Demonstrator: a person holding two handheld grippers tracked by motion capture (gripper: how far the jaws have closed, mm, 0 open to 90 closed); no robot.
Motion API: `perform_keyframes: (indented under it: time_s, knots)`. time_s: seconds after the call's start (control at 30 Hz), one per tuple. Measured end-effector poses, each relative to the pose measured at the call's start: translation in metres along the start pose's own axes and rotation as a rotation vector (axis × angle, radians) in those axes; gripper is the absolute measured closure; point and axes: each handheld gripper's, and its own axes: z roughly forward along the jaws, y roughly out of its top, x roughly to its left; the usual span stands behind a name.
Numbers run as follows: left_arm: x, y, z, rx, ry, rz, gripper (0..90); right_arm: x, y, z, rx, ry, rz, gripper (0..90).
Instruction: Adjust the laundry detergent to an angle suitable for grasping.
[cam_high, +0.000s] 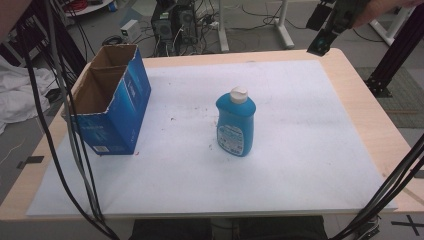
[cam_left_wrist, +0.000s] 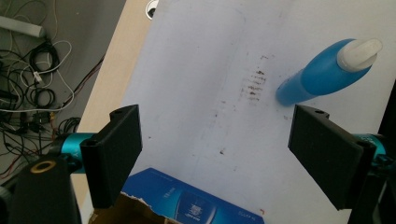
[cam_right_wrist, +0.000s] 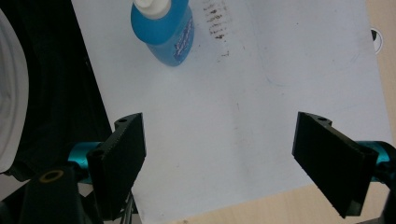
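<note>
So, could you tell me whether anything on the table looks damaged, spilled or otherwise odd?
Two small things. The white sheet has dark brownish specks and smudges just left of the upright blue bottle, like dried stains. The open blue box has a ragged, torn top edge. Nothing is tipped over.

A light wooden desk (cam_high: 367, 117) carries a white mat (cam_high: 280, 165) that covers most of its top. Beyond the far edge lies a grey floor (cam_high: 250, 22) strewn with tangled cables (cam_high: 200, 22), a computer tower (cam_high: 172, 22) and white frame legs (cam_high: 282, 25). White cloth (cam_high: 17, 97) lies off the left edge.
</note>
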Motion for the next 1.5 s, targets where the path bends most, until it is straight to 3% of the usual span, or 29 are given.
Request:
perform_keyframes:
  time_s: [0.8,1.5]
  knots:
    - [-0.001,-0.002,0.005,0.063,-0.019,0.011,17.6,-0.006,0.003,0.003,-0.003,0.011,0.013,16.7]
    - [0.0,-0.003,0.009,0.09,-0.044,0.023,17.6,-0.01,0.001,0.005,0.007,0.029,0.012,16.7]
